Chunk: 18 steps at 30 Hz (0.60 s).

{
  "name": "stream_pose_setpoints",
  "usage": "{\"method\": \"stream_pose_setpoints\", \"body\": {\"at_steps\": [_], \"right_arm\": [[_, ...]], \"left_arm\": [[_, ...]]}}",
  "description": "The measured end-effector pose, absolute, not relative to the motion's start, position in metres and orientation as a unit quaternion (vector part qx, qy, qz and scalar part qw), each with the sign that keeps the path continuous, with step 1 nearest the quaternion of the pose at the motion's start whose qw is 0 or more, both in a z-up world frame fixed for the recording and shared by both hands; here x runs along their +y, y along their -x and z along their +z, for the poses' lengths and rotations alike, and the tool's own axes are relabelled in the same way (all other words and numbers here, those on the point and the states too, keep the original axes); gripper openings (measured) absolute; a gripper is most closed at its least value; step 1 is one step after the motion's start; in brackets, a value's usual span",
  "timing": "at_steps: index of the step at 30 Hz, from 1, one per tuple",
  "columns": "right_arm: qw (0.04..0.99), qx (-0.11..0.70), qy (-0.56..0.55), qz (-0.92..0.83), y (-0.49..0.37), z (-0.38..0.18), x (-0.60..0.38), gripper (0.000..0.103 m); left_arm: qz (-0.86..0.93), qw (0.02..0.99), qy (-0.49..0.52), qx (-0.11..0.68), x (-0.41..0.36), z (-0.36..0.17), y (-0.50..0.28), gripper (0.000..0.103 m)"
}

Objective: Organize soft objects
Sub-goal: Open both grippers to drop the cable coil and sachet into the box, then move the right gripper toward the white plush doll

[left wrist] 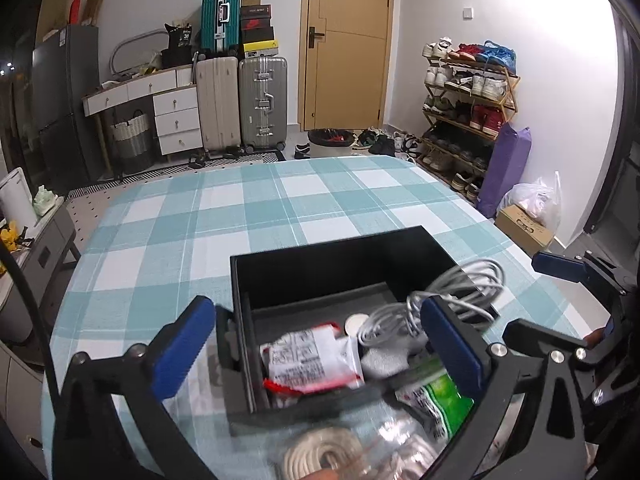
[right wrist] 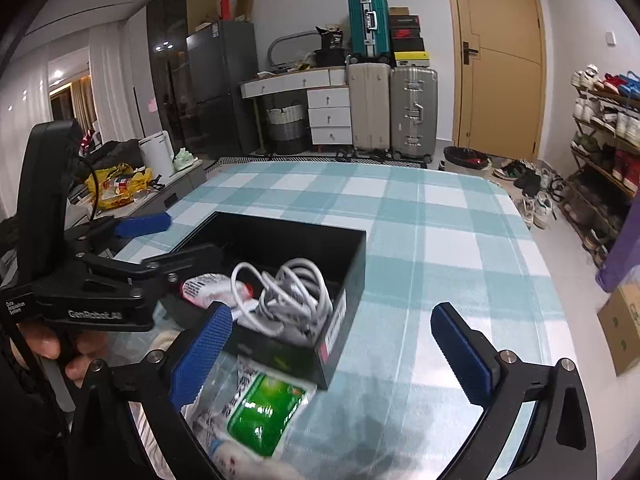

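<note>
A black open box (left wrist: 320, 258) stands on the checked tablecloth. Inside lie a coiled white cable (left wrist: 452, 300), a red and white packet (left wrist: 312, 356) and something grey and soft (left wrist: 384, 360). In front of the box a clear bag (left wrist: 380, 436) holds a green packet (left wrist: 440, 404) and a cream rope coil (left wrist: 320, 456). My left gripper (left wrist: 320, 344) is open over the box's near end, its pads touching nothing. My right gripper (right wrist: 332, 354) is open above the box's near right corner (right wrist: 344, 320) and the green packet (right wrist: 264, 404), holding nothing. The cable (right wrist: 288, 292) shows there too.
The teal checked table (left wrist: 240, 208) stretches beyond the box. A grey side cabinet (right wrist: 160, 196) with clutter stands left of the table, and a shoe rack (left wrist: 468, 112) and a cardboard box (left wrist: 524, 228) stand on its right. Suitcases (left wrist: 240, 100) and a door (left wrist: 348, 40) are at the back.
</note>
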State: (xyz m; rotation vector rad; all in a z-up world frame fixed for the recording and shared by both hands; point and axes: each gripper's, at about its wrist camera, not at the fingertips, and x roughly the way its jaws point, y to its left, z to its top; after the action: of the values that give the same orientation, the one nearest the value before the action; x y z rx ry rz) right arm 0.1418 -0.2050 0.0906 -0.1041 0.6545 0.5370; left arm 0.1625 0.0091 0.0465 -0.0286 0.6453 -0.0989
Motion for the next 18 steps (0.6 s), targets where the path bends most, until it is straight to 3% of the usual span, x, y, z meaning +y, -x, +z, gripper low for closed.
{"method": "stream_pose_setpoints", "body": {"at_steps": [18], "right_arm": [[0.912,0.313,0.051,0.260,-0.076,0.089,-0.222,0.102]], "left_arm": [[-0.017,0.956,0.023,0.292,0.031,0.053,-0.087,0.103]]}}
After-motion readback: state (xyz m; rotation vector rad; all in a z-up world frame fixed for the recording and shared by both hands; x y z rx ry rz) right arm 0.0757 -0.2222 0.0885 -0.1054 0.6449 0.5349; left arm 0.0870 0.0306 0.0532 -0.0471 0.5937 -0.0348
